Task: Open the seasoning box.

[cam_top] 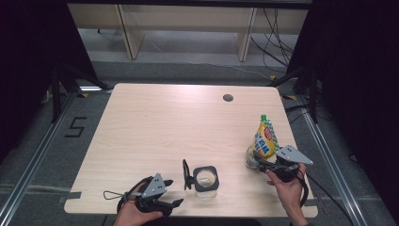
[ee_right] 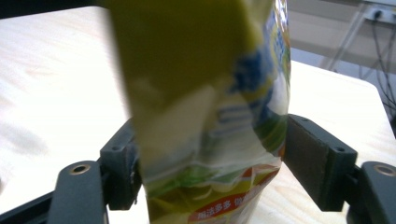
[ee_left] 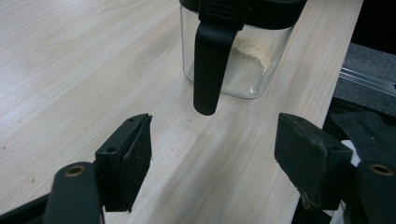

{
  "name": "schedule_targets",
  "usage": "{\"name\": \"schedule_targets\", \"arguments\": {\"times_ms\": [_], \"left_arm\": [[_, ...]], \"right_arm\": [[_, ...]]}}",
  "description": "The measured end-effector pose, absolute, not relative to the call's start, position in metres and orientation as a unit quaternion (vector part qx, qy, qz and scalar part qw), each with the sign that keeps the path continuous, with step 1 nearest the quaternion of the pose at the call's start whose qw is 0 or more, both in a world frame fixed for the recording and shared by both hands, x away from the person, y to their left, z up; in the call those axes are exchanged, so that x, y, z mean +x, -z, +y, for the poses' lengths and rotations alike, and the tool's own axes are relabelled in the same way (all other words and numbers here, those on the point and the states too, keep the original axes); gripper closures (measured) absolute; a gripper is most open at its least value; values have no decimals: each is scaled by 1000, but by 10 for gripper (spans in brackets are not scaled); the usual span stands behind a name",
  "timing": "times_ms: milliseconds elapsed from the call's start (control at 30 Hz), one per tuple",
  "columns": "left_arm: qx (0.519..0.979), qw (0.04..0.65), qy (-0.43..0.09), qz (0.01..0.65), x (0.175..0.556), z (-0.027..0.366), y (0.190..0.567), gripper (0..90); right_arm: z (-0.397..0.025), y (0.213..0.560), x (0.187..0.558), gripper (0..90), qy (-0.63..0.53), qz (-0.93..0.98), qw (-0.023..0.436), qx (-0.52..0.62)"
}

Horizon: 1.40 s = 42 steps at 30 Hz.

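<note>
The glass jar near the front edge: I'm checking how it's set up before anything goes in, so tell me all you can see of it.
The glass jar is clear, square-sided with rounded corners, and topped by a black collar. Its black hinged lid stands flipped open on the left side. A little pale powder lies inside, clinging partly to a wall. It stands upright on the wooden table near the front edge. The left tongs sit open just short of it, touching nothing.

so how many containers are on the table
2: a jar with its lid flipped open near the front edge, ahead of the left gripper, and a yellow pouch at the right, between the right gripper's jaws.
</note>
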<state>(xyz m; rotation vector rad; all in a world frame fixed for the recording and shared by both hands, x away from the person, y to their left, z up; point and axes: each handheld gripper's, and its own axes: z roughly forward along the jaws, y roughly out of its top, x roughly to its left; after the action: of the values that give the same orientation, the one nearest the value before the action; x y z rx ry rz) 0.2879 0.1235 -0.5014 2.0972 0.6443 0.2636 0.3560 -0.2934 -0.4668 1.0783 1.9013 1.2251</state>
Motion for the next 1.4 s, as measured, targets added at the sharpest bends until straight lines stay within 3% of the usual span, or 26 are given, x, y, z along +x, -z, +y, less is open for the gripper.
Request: {"name": "schedule_targets", "arguments": {"times_ms": [267, 400, 533, 833, 1400], "left_arm": [[852, 446, -115, 249, 289, 124, 502, 274], [851, 445, -114, 253, 288, 123, 502, 274], [851, 447, -111, 253, 289, 123, 502, 274], [850, 447, -114, 253, 289, 123, 502, 273], [857, 442, -116, 238, 289, 123, 501, 273]], "right_arm": [[-318, 462, 366, 337, -481, 746, 293, 354], [-322, 462, 370, 342, -483, 755, 309, 317], [-320, 464, 369, 337, -497, 739, 305, 339], [-313, 479, 359, 192, -524, 682, 278, 428], [-297, 492, 361, 161, -500, 674, 310, 447]]}}
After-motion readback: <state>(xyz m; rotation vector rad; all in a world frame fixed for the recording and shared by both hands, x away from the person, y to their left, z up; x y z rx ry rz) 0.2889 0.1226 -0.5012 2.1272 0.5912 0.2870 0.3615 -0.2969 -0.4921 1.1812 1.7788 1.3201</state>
